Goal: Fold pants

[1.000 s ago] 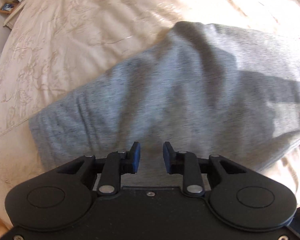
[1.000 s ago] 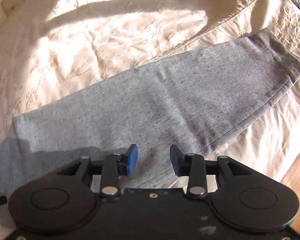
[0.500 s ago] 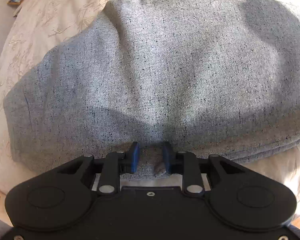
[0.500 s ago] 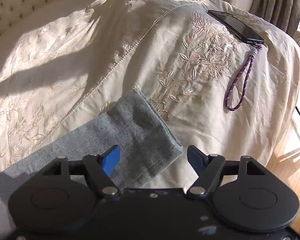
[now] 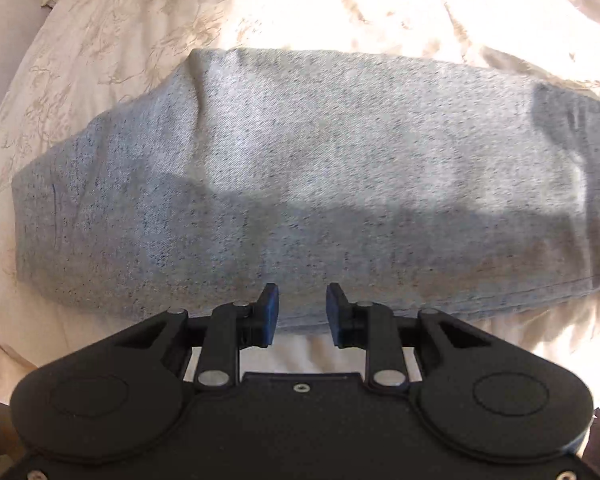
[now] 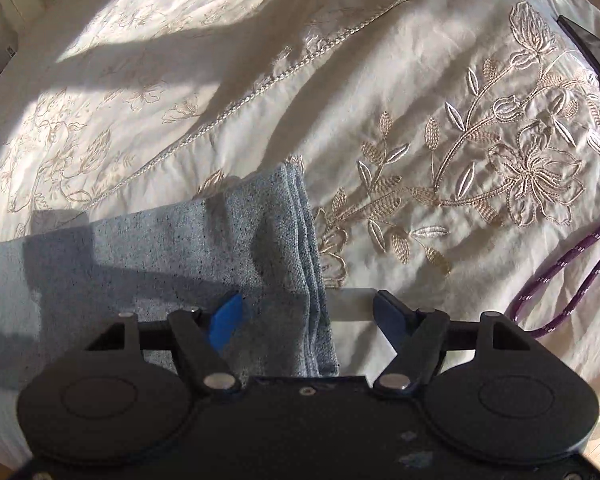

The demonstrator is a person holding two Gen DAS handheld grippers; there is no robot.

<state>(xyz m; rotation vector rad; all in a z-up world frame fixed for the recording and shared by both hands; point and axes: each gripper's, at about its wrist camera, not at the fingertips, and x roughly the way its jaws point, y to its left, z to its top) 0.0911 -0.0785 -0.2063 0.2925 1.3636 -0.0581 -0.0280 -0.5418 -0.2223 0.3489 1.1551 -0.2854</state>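
While sunlight fell in hard patches across the cream embroidered bedspread (image 5: 100,60), the heather-grey knit pants (image 5: 300,184) lay folded on it as a broad, soft slab filling the middle of the left wrist view, their speckled jersey weave rumpled by one crease near the upper left and shaded along the lower half. A stitched seam ran along the fabric's lower right edge. The left gripper (image 5: 302,312), black plastic with blue pads, hovered at the bottom centre of that frame, its jaws partly apart with nothing between the pads; the near edge of the grey cloth lay just beyond the tips.

From the right wrist view, the pants (image 6: 180,248) reached in from the left edge and ended near the frame's centre in a stack of layered edges, ribbed like a cuff. The right gripper (image 6: 308,312) stood wide apart at the bottom, its jaws having just been closing, the layered edge lying between the pads though neither pressed on it. Beige floral stitching and a corded trim line textured the bedspread (image 6: 440,80) above. A purple braided cord (image 6: 560,280) looped at the right edge, below a dark flat phone (image 6: 592,48) at the upper right.
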